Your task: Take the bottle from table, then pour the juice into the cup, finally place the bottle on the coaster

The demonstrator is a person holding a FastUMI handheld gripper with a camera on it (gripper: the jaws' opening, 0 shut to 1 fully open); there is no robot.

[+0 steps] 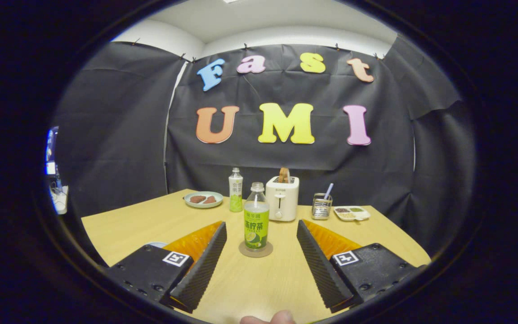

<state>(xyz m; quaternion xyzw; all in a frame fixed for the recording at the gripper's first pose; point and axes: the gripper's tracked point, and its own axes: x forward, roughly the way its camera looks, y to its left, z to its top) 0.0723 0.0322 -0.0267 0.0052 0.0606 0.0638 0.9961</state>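
The gripper (261, 245) is held open, its fingers spread wide with nothing between them. The bottle (256, 221) is seen upright on the coaster (255, 250), just ahead of the fingertips and centred between them, on the table (151, 225). The placing step appears done, so a straight, level retreat is called for, so that the bottle is not brushed and tipped off its small base.

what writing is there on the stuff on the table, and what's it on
Near bottle on the coaster, between the fingers of the open claw: label print, too blurred to quote.
Far bottle: label too small.
Toaster: small mark, unreadable.
Claw tags: square patterns, no words.
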